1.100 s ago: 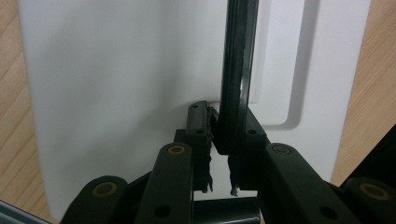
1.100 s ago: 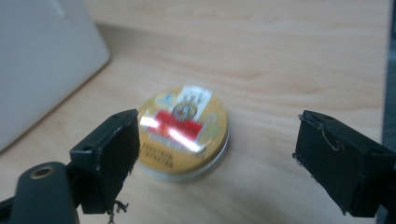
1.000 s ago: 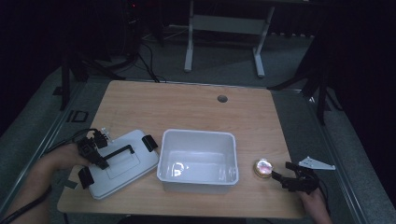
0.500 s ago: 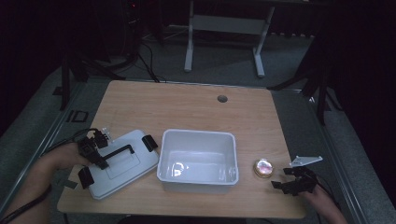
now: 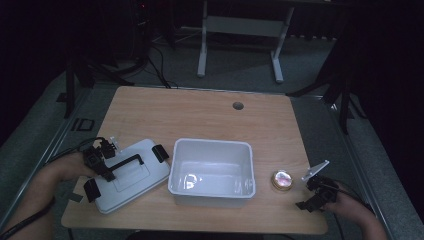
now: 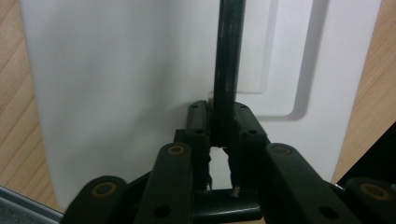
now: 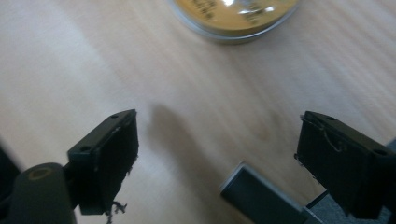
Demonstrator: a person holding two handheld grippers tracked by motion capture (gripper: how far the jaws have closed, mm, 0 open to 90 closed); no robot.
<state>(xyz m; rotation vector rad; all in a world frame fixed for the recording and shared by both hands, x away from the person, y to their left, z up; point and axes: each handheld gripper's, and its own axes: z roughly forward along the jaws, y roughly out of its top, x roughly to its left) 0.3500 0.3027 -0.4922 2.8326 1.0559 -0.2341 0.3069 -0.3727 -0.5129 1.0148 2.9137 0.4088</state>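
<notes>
A white lid (image 5: 131, 175) with a black handle (image 5: 125, 163) and black end clips lies flat at the table's left. My left gripper (image 5: 104, 167) is shut on that handle; in the left gripper view the jaws (image 6: 223, 135) clamp the black bar (image 6: 229, 70) over the lid (image 6: 116, 93). An empty white tub (image 5: 212, 172) stands in the middle. A small round tin (image 5: 281, 180) with a gold rim sits to the tub's right. My right gripper (image 5: 306, 195) is just right of the tin, open and holding nothing, with its jaws (image 7: 219, 158) wide and the tin (image 7: 233, 18) ahead.
The wooden table (image 5: 200, 115) has a cable hole (image 5: 238, 105) at the back. The right gripper is close to the table's front right edge (image 5: 320, 227). A desk frame (image 5: 240, 30) stands on the floor beyond the table.
My right gripper has drawn back from the tin toward the front right of the table. The left gripper and the lid have stayed put.
</notes>
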